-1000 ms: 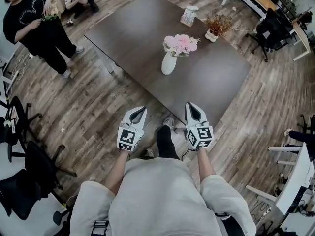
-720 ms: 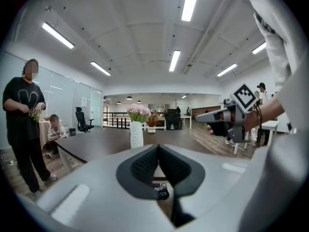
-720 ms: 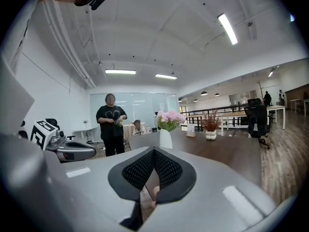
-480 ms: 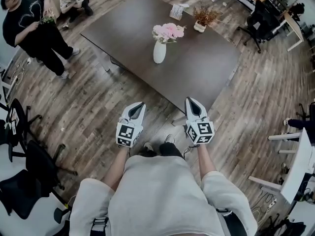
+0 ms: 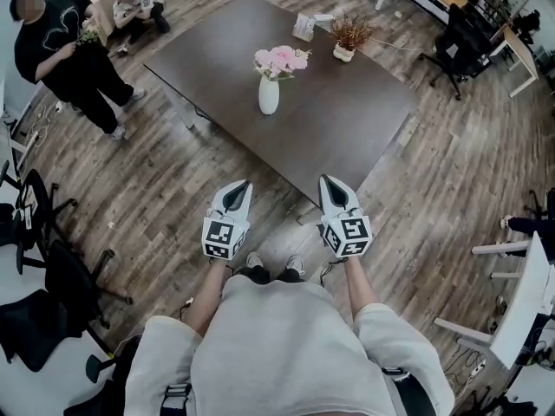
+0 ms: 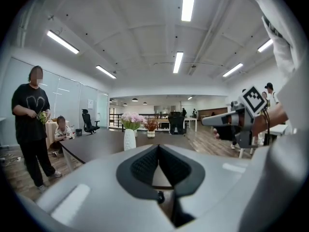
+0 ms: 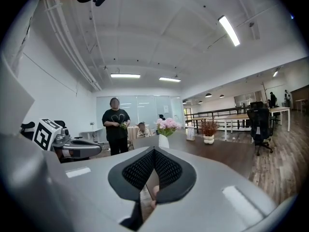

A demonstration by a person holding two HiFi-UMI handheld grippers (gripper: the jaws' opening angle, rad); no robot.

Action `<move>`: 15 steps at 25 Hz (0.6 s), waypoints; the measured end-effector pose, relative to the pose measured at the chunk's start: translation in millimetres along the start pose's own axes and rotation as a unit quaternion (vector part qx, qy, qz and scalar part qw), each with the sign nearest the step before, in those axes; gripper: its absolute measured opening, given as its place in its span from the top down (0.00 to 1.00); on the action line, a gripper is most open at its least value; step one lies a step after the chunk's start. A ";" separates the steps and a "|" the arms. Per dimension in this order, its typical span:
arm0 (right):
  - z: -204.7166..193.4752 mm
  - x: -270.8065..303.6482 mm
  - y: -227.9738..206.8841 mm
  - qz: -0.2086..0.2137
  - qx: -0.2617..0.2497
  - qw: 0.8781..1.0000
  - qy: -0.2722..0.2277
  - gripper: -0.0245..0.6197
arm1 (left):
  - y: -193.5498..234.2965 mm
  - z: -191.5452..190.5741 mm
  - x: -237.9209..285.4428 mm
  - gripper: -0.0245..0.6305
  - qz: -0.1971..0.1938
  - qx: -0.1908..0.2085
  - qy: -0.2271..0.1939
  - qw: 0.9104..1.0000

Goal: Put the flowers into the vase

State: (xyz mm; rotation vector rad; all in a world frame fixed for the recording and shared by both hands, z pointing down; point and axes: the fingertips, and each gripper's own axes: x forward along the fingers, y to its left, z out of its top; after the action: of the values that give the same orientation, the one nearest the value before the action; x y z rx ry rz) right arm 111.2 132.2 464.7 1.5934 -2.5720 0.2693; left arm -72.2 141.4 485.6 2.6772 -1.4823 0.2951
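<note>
Upper left: a person in black (image 5: 65, 55) stands on the wood floor (image 5: 165, 189) with a bit of greenery in hand. A second person (image 5: 130, 3) sits just behind, near the top edge.
Left gripper: my left gripper (image 5: 240, 187), lower centre of the frame, has its jaws pressed together with nothing between them. It hangs over the floor, short of the table's near corner.
Vase: a white vase (image 5: 269, 95) stands upright on the dark table (image 5: 347, 137), upper centre of the frame, well apart from both my grippers.
In the vase: the flowers (image 5: 279, 60) stand in its mouth, stems down inside.
Flowers' look: a rounded bunch of pale pink blooms with a few green leaves at the edges, spreading wider than the vase's neck.
Card stand: a small white stand (image 5: 303, 28) sits near the table's far edge, above and right of the vase. Its print is too small to read.
Right gripper: my right gripper (image 5: 330, 183), lower centre beside the left one, is likewise closed tight and empty. Its tip lies at the table's near corner.
Small pot: a white pot (image 5: 344, 55), just right of the card stand, holds a brownish dried plant (image 5: 350, 31).
Upper right: a black office chair (image 5: 455, 46) stands on the floor beyond the table.
</note>
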 end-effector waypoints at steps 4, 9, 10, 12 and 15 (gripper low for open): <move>-7.1 -13.0 -5.1 0.003 0.000 1.000 0.002 0.97 | -18.4 2.2 0.6 0.95 0.000 0.003 -0.002 1.000; -10.9 -22.6 -8.0 0.006 0.000 1.000 0.005 0.97 | -26.6 8.3 -2.4 0.95 0.002 0.000 -0.009 1.000; -12.4 -23.0 -8.3 0.006 0.001 1.000 0.006 0.97 | -26.9 8.3 -2.7 0.95 0.002 0.001 -0.007 1.000; -15.5 -24.6 -7.9 0.004 0.004 1.000 0.008 0.97 | -27.9 6.7 -4.5 0.95 0.002 0.002 -0.004 1.000; -14.7 -23.2 -5.5 0.005 0.003 1.000 0.007 0.97 | -26.5 7.3 -6.6 0.95 0.004 0.005 -0.004 1.000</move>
State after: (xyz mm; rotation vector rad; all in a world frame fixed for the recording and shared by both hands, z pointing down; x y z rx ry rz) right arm 126.4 153.1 475.3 1.5746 -2.5718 0.2886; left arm -52.2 160.0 478.1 2.6841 -1.4975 0.2923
